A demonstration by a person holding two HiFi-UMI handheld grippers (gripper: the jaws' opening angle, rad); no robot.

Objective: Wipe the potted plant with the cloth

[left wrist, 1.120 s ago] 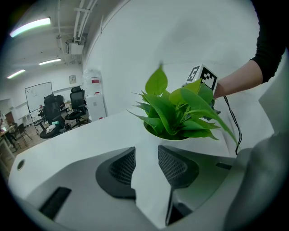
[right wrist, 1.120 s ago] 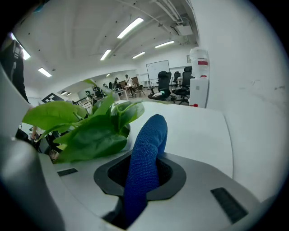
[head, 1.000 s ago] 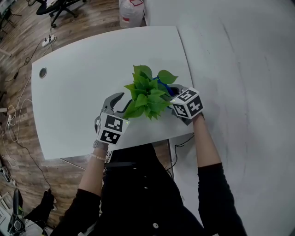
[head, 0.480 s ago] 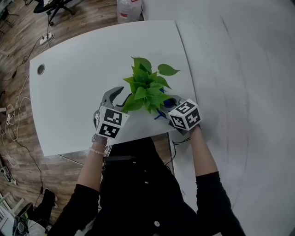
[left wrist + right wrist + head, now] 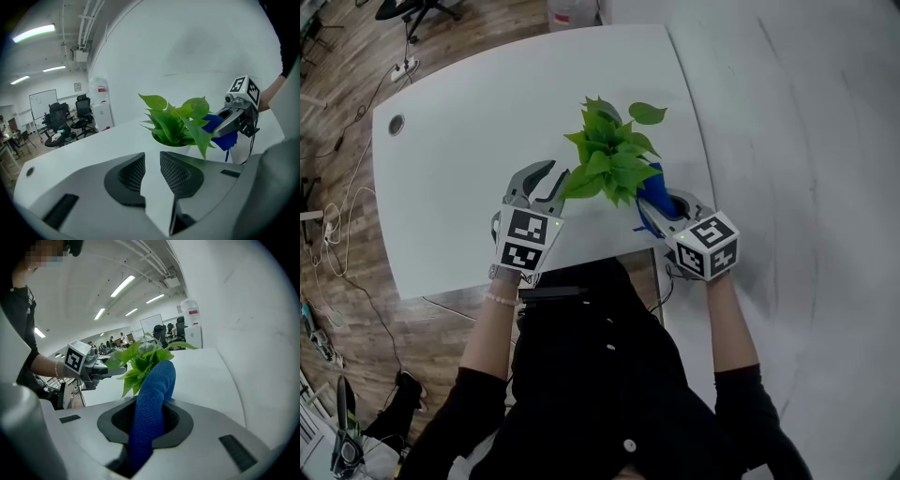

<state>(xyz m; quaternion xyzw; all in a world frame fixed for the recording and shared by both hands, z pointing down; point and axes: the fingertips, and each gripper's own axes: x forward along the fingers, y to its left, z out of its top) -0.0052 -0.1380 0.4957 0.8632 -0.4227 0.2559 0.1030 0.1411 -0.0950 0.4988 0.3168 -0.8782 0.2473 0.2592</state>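
A potted plant [image 5: 609,159] with bright green leaves stands near the white table's right front corner; its white pot [image 5: 185,149] shows in the left gripper view. My right gripper [image 5: 666,208] is shut on a blue cloth [image 5: 653,190], which stands up just off the leaves' near-right side. The cloth [image 5: 154,390] fills the jaws of the right gripper [image 5: 152,416] in its own view, with the plant [image 5: 140,359] behind it. My left gripper [image 5: 558,172] sits left of the plant. Its jaws have just been closing, and the left gripper [image 5: 152,161] keeps a narrow gap with nothing in it.
The table [image 5: 469,169] has a cable hole [image 5: 396,124] at its far left. A white wall [image 5: 806,141] runs along the table's right side. Wood floor with cables [image 5: 337,234] lies to the left. A water dispenser [image 5: 99,105] and office chairs [image 5: 61,119] stand beyond.
The right gripper has drawn the blue cloth out from among the leaves toward the table's near right edge. The left gripper has stayed left of the plant.
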